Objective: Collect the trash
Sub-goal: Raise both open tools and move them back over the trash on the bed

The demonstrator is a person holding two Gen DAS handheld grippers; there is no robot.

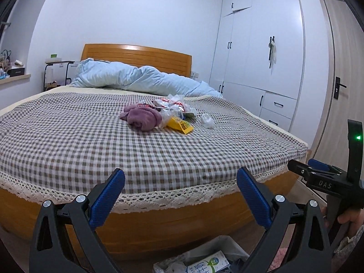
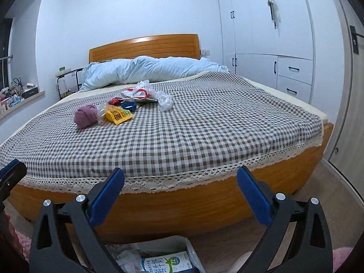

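Left wrist view. Left gripper (image 1: pixel 180 182): fingers standing spread, nothing between them, hanging off the foot of the bed (image 1: pixel 68 141). Trash lying mid-bed on the checked cover: yellow snack packet (image 1: pixel 180 125), crumpled white tissue (image 1: pixel 207 120), red-and-white plastic wrappers (image 1: pixel 169 104), all beside a purple cloth (image 1: pixel 142 117) that is probably no trash. Right gripper (image 1: pixel 318 173) showing at the right edge, a hand (image 1: pixel 348 216) holding its handle; side-on, so whether it is spread cannot be told here. Below, a bin bag (image 1: pixel 204 259) already holding a milk carton (image 1: pixel 208 265).

Right wrist view. Right gripper (image 2: pixel 180 182): fingers standing apart, released, carrying nothing, likewise short of the mattress. Same heap sitting farther left.

Step, as judged: the carton being binned, the bed litter is waiting untouched; this is the approach before a pick. The next move is calling for a long reach over the cover, down onto one light piece, the tissue lying apart being easiest.

Shown only here: a blue lid-like ring (image 2: pixel 129 106) and a small red wrapper (image 2: pixel 113 101) behind the packet, hidden from the left camera.
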